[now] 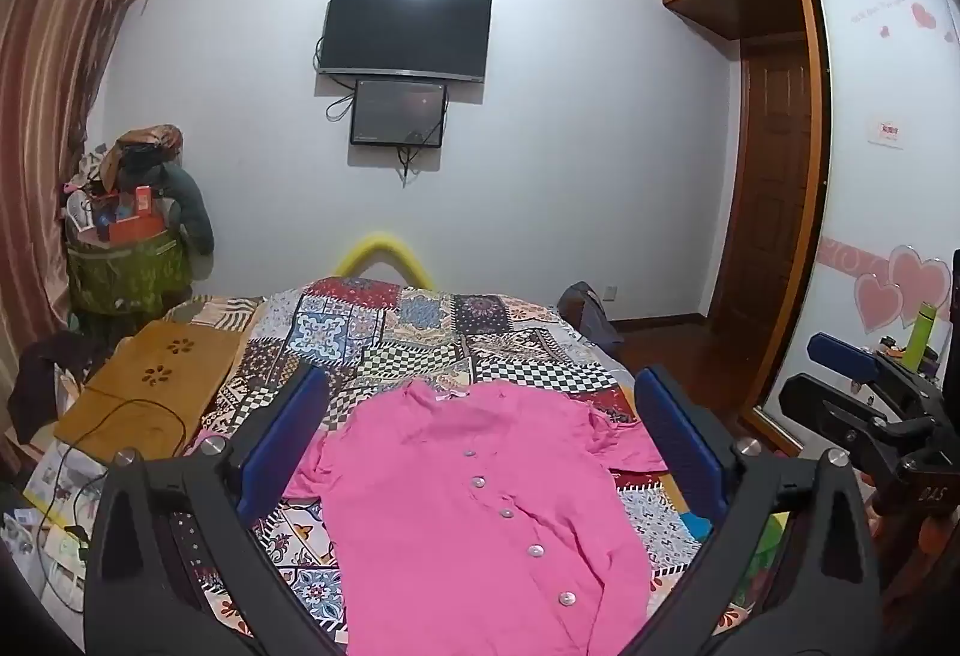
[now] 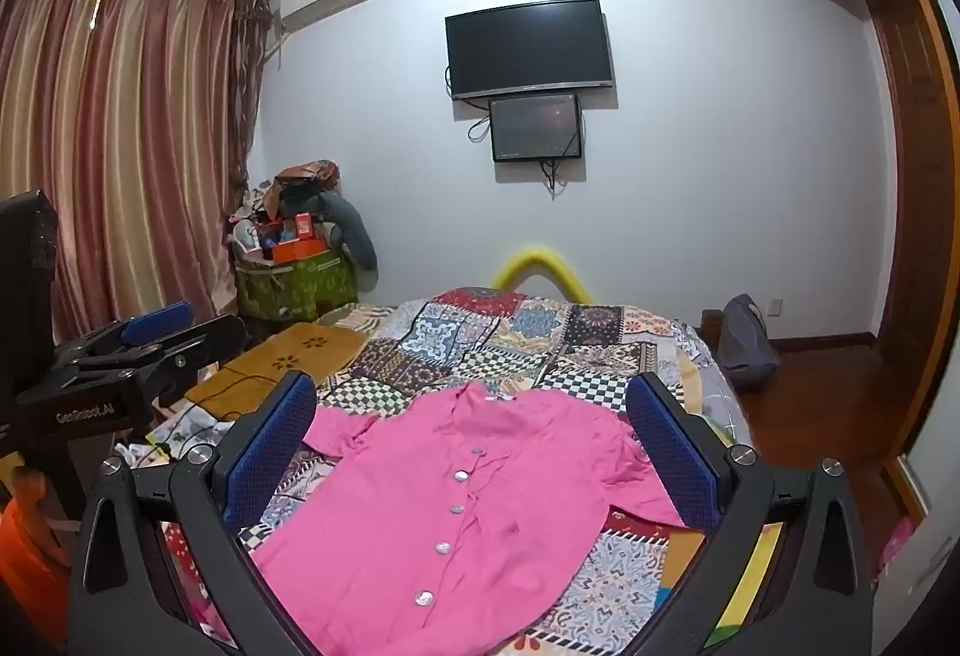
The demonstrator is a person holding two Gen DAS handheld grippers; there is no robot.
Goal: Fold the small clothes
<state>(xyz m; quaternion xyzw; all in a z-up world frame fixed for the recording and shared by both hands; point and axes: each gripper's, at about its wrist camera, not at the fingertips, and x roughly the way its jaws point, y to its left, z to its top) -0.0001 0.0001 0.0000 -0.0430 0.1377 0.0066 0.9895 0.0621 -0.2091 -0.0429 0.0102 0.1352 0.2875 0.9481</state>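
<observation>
Pink button-up shirt [image 1: 480, 524] lies spread front-up on the patchwork bedspread [image 1: 420, 332], collar toward the far wall, sleeves partly crumpled. Left tongs [image 1: 480, 446] and right tongs [image 2: 474, 452] both released, jaws wide, hovering above the shirt, nothing gripped.

My take: folding not started. First smooth the sleeves flat, then pinch one side at shoulder and hem together, one tong each, and fold toward the button line. Grab only the shirt layer, or the bedspread comes up too.

Readable text: "GenRobot.AI" on the left tongs' body in the right view, "DAS" on the right tongs' body in the left view. Wardrobe door [image 1: 876, 128] lettering too small to read.
</observation>
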